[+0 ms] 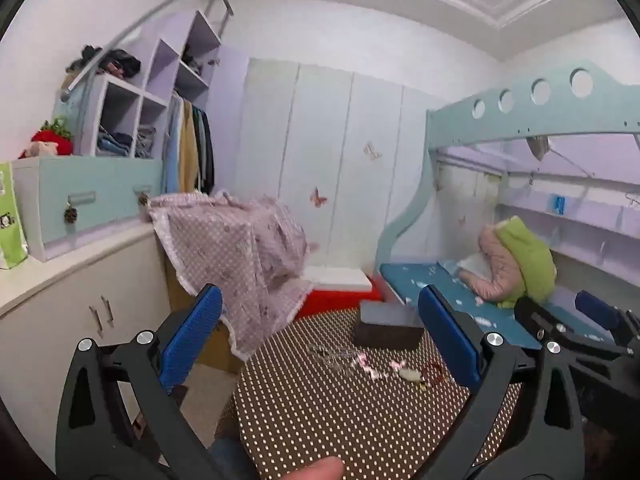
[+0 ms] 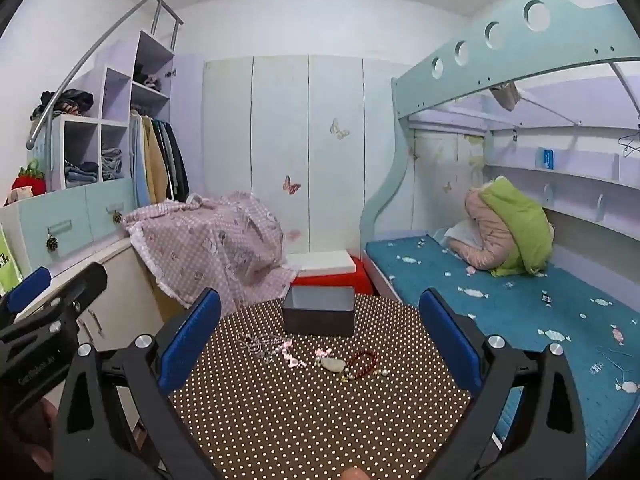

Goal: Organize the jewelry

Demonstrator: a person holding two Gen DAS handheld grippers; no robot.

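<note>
Polka-dot table (image 2: 320, 420) stands beside a blue bed (image 2: 520, 312). Jewelry lies mid-table: silver chain (image 2: 256, 342), pink beads (image 2: 292, 358), red bracelet (image 2: 362, 360), near a dark open box (image 2: 319, 316) at the far edge. Left gripper (image 1: 320, 340) and right gripper (image 2: 320, 340) hover spread wide, holding nothing.

the inside of the dark box (image 2: 319, 311) is being hidden by its own front wall. the jewelry pile (image 1: 372, 362) is being blurred in the left wrist view, so single pieces cannot be told apart. the green bag (image 1: 10, 216) is being cut off by the left edge. the polka-dot table (image 2: 320, 408) is being cut off below.
</note>
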